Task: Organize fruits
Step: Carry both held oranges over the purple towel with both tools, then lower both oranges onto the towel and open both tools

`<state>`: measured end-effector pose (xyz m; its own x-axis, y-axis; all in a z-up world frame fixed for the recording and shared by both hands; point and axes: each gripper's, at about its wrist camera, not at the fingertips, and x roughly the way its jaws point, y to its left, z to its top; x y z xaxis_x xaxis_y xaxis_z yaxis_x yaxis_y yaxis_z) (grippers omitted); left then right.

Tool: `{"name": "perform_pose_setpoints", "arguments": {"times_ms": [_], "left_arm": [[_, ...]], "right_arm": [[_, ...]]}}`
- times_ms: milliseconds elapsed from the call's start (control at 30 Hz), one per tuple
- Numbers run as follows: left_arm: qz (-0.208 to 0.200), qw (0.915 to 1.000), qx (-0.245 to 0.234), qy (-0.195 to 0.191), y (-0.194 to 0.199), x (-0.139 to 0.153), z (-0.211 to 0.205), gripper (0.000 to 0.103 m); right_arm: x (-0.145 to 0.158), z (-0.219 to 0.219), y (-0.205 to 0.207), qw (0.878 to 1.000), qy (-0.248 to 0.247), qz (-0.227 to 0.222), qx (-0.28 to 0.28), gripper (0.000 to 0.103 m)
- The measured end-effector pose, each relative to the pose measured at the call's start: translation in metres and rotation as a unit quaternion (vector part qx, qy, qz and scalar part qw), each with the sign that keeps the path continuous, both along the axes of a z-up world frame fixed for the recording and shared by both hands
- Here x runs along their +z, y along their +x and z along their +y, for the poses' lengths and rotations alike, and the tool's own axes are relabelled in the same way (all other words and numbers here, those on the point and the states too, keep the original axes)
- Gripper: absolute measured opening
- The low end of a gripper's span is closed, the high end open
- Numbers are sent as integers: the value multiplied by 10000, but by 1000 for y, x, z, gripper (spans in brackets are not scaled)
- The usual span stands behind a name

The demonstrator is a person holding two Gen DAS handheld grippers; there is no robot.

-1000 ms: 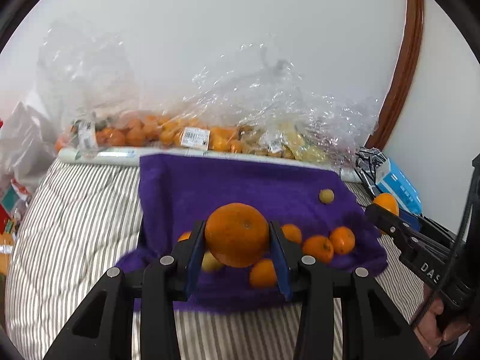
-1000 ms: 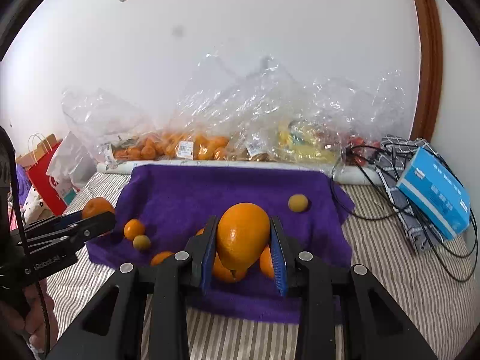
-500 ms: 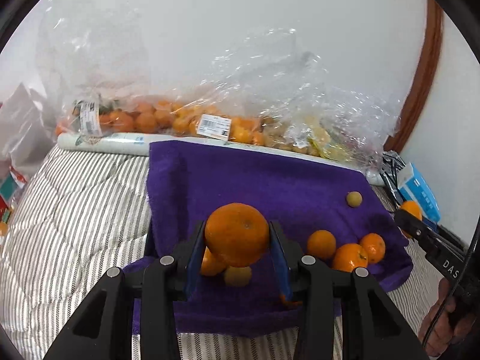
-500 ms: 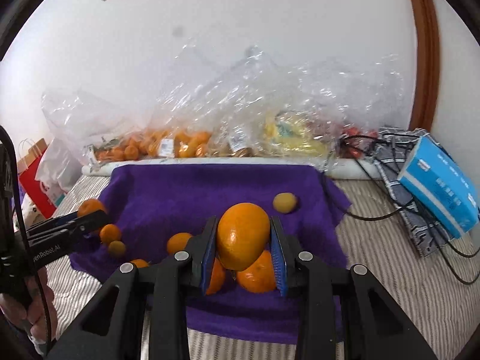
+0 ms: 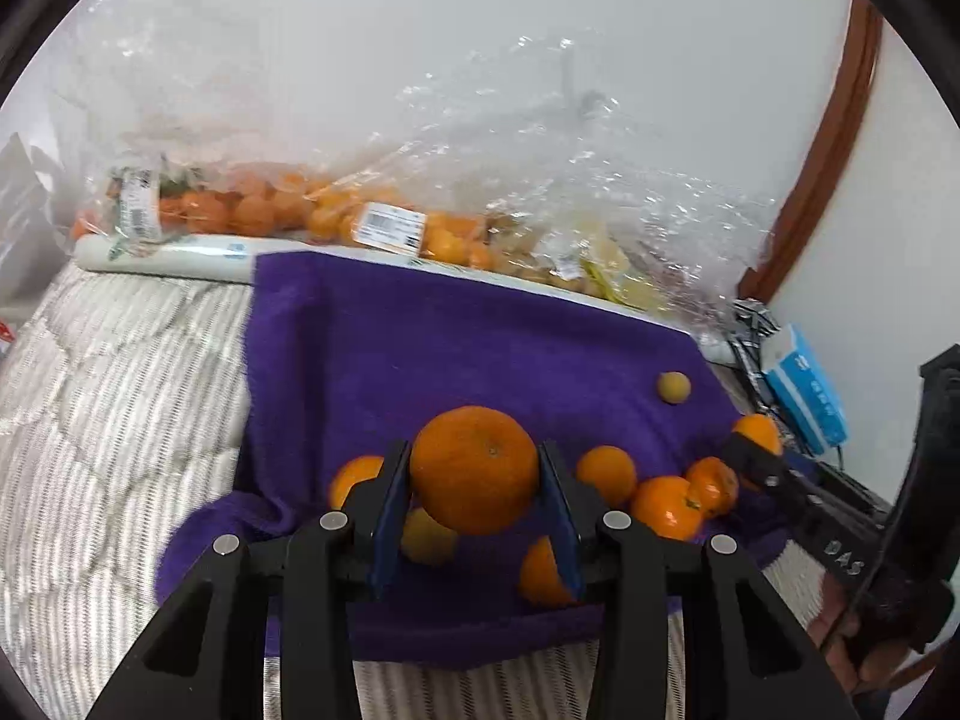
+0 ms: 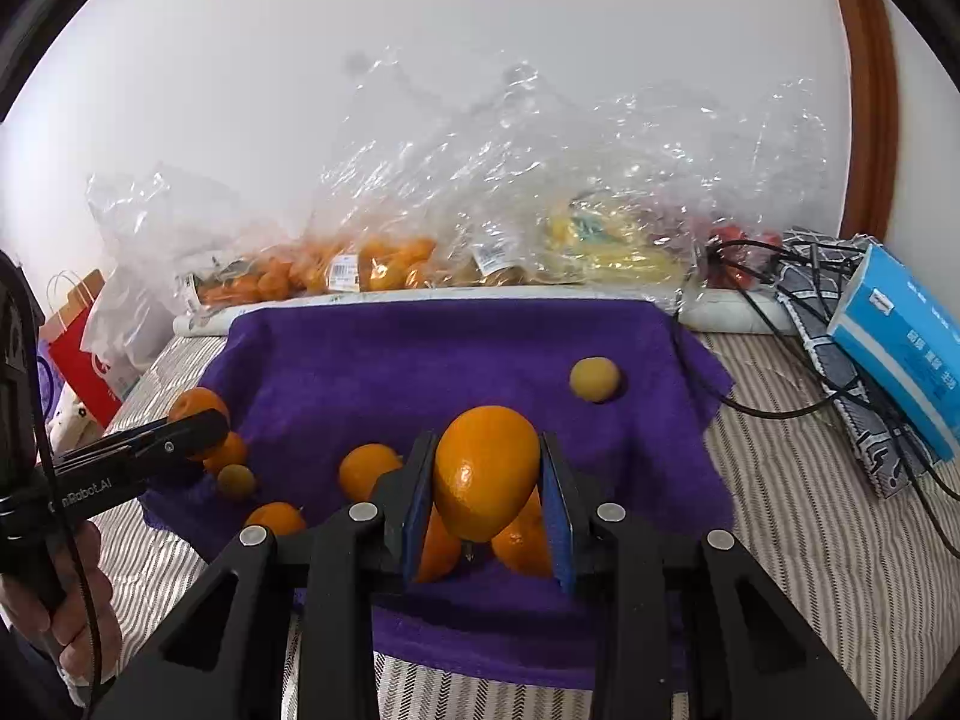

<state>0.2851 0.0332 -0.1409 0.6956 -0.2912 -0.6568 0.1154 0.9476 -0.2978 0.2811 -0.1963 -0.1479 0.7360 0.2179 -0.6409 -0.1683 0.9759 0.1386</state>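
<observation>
While both hover over the purple fleece towel [image 5: 456, 348] on the striped bed, the left tongs [image 5: 474, 471] pinch a round orange mandarin [image 5: 474, 468], and the right tongs [image 6: 486, 474] pinch an oval orange citrus [image 6: 486, 471] above loose small oranges [image 6: 366, 468].

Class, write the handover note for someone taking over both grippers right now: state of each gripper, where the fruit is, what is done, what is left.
Left gripper: shut on a round orange, held above the purple towel.
Right gripper: shut on an oval orange, also above the towel.
On the towel: several small oranges near the front edge, and one small yellowish fruit alone toward the back right.
More fruit sits in plastic bags along the wall.
Done: two oranges picked up.
Left: set both down, then sort the loose fruit.
</observation>
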Motion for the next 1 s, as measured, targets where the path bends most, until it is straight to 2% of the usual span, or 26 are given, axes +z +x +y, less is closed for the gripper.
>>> {"name": "perform_pose_setpoints", "arguments": {"times_ms": [167, 400, 1000], "left_arm": [[97, 9998, -76, 122, 2, -7, -9, 39], [306, 9994, -168, 46, 6, -15, -11, 39], [305, 9992, -234, 128, 6, -15, -15, 40]], "right_arm": [[-8, 2, 4, 9999, 11, 128, -17, 33], [-13, 3, 6, 9998, -32, 197, 31, 33], [-17, 9, 6, 9995, -240, 168, 137, 33]]}}
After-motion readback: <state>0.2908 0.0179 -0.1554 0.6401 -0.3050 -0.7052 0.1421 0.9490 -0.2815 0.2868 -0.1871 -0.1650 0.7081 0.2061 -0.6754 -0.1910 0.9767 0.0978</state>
